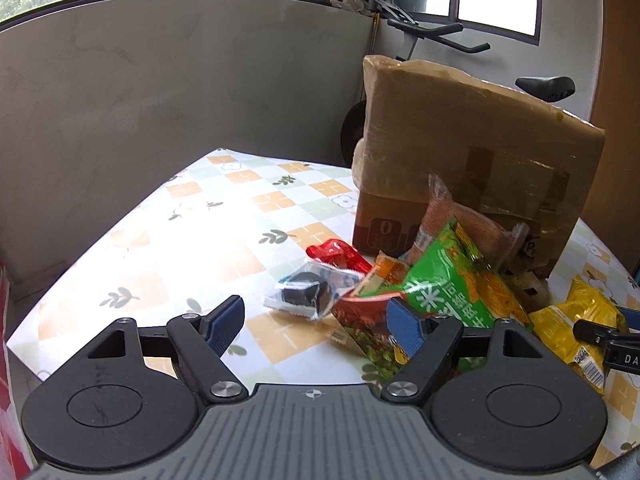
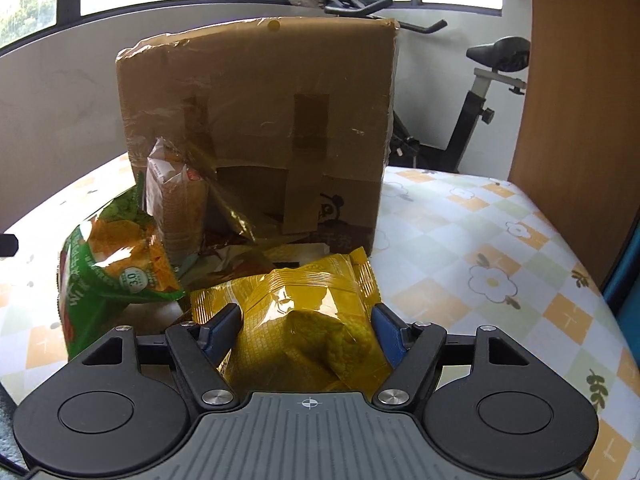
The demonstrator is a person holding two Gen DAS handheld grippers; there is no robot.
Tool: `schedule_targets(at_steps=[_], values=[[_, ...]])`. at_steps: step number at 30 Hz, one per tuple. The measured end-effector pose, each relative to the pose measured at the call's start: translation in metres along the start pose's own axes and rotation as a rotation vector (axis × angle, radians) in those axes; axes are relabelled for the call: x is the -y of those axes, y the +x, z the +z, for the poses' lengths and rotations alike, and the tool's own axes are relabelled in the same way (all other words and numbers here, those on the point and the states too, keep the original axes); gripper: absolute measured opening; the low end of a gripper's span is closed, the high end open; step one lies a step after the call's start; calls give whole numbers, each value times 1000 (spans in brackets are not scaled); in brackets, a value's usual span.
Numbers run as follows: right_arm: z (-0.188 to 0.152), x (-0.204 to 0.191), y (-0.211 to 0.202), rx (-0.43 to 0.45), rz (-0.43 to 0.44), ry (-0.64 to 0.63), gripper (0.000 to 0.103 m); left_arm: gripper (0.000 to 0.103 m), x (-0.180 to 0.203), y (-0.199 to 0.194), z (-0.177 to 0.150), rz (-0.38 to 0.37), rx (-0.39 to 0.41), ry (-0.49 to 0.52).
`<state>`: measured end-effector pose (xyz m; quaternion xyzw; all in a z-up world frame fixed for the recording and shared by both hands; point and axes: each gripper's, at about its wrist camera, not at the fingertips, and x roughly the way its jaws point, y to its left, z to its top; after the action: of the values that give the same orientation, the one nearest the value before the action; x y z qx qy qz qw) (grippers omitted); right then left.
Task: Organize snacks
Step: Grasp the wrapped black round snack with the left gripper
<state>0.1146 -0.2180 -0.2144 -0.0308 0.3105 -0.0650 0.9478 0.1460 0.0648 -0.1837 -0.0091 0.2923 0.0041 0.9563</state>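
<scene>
A pile of snack packets lies on the flowered tablecloth (image 1: 180,220) in front of a taped cardboard box (image 1: 472,140) (image 2: 260,100). My right gripper (image 2: 305,320) is shut on a yellow snack bag (image 2: 312,320), whose sides are squeezed between the blue pads. My left gripper (image 1: 316,320) hangs open over the cloth, nothing between its fingers. Just beyond it lie a clear packet of dark cookies (image 1: 304,292), a red packet (image 1: 340,256) and a dark red bag (image 1: 360,320). A green chip bag (image 1: 448,280) (image 2: 116,256) leans against an orange cracker pack (image 1: 452,220) (image 2: 176,204).
The yellow bag (image 1: 572,316) and part of the right gripper (image 1: 600,336) show at the right edge of the left wrist view. An exercise bike (image 2: 480,100) stands behind the table, a wooden panel (image 2: 580,120) to its right. A grey wall runs behind.
</scene>
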Motion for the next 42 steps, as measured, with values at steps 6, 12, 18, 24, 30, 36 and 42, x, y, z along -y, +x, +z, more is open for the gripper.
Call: schedule_targets(at_steps=[6, 12, 18, 24, 30, 36, 42], values=[[-2, 15, 8, 34, -8, 64, 68, 80, -18, 38, 24, -6, -1, 92], [-7, 20, 7, 53, 2, 89, 69, 64, -28, 86, 32, -104, -71, 170], [-8, 21, 10, 57, -1, 106, 69, 64, -21, 109, 23, -205, -134, 221], [-10, 26, 12, 63, 2, 142, 70, 64, -19, 132, 16, -184, -188, 205], [-10, 24, 12, 63, 1, 142, 71, 49, -18, 140, 14, -130, -182, 208], [-9, 18, 11, 63, -18, 110, 73, 48, -27, 122, 16, -96, -147, 166], [-8, 8, 11, 71, -40, 48, 78, 48, -37, 98, 24, -81, -99, 97]])
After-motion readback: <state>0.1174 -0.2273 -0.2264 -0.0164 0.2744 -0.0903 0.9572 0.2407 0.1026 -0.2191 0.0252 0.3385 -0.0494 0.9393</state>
